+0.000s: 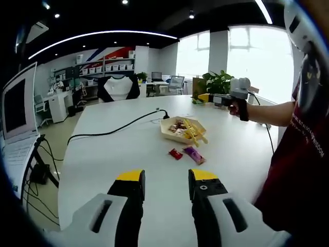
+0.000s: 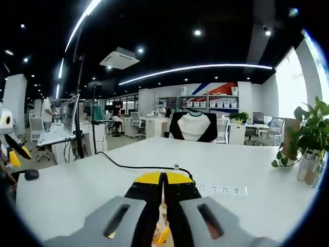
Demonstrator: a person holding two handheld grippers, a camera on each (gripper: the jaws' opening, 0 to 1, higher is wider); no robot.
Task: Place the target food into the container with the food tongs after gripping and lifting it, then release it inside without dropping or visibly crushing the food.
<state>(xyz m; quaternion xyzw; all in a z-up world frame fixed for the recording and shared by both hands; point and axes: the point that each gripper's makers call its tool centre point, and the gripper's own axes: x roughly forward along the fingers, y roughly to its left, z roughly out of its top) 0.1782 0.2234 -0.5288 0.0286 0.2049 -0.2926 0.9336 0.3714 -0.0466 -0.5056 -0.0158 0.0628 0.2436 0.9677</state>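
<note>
A beige paper tray [image 1: 169, 135] sits mid-table, holding wrapped snacks and yellow food tongs [image 1: 193, 133]. Two loose snacks lie on the table in front of it: a red one [image 1: 176, 153] and a purple one [image 1: 194, 154]. My left gripper [image 1: 167, 177] hovers over the near table edge, open and empty, well short of the snacks. A person's hand holds my right gripper [image 1: 203, 97] above the table beyond the tray. In the right gripper view, the right gripper [image 2: 163, 178] has its yellow-tipped jaws pressed together, with nothing visible at the tips. The left gripper [image 2: 18, 154] shows at the left edge.
A black cable [image 1: 115, 129] runs across the white table [image 1: 103, 170] toward the tray. A white power strip [image 2: 223, 191] lies ahead of the right gripper. Potted plants [image 2: 308, 136] stand at the table's far side. A laptop [image 1: 18, 110] stands left of the table.
</note>
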